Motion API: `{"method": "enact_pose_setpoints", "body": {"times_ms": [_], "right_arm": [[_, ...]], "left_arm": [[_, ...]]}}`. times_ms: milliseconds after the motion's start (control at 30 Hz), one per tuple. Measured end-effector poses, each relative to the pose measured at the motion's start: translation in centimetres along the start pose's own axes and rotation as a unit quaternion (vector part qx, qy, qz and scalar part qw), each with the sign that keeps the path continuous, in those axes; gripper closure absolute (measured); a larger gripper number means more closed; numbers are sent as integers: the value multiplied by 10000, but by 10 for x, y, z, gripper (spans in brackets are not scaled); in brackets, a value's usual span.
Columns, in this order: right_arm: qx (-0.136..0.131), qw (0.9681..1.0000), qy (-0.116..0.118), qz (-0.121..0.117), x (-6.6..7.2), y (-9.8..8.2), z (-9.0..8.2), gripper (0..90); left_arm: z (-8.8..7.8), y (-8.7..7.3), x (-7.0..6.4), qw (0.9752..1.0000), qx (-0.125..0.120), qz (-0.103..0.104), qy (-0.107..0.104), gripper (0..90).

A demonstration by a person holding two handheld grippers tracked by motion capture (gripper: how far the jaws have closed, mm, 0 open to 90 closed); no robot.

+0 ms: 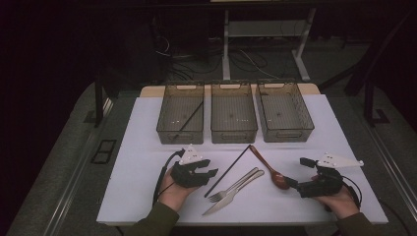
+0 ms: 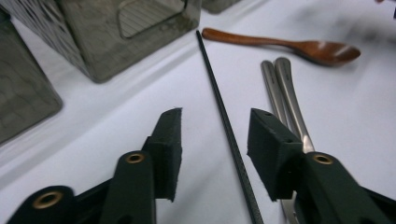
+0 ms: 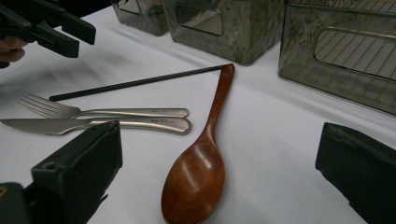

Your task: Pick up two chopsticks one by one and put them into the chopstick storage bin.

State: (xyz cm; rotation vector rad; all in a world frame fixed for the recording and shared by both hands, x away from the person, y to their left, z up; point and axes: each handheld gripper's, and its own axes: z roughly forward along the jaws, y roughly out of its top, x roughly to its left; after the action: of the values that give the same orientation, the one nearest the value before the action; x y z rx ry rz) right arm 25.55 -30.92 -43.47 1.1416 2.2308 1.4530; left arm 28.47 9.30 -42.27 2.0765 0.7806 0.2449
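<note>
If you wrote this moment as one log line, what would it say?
left gripper: open, straddling black chopstick | right gripper: open, over wooden spoon | fork, knife: on table

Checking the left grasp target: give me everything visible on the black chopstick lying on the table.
The black chopstick is one thin, straight, matt rod with a finely ribbed surface, material unclear. It lies flat on the white table, diagonally, its far tip at the wooden spoon handle's end, its near end left of the fork. In the left gripper view it runs between the left gripper pads, which stand apart from it on both sides, not pressing it.
</note>
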Motion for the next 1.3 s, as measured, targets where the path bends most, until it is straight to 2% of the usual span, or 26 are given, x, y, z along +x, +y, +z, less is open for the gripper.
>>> {"method": "enact_pose_setpoints", "body": {"times_ms": [300,533,733,833,1100,1300], "right_arm": [[34,10000,27,-31,1,0,0,0],[33,10000,28,-30,1,0,0,0],[46,10000,26,-39,1,-1,0,0],[55,10000,28,-49,1,-1,0,0],[55,10000,24,-50,2,-1,0,0],[54,10000,23,-53,1,-1,0,0]], "left_arm": [[16,-3,-2,9996,196,-108,-177,683],[24,-4,-9,9991,346,-6,-253,737],[29,-6,-9,9986,472,25,-251,751],[33,-8,-10,9984,493,-26,-268,750],[37,-9,-11,9977,634,53,-252,767],[38,-10,-12,9978,637,110,-136,822]]}}
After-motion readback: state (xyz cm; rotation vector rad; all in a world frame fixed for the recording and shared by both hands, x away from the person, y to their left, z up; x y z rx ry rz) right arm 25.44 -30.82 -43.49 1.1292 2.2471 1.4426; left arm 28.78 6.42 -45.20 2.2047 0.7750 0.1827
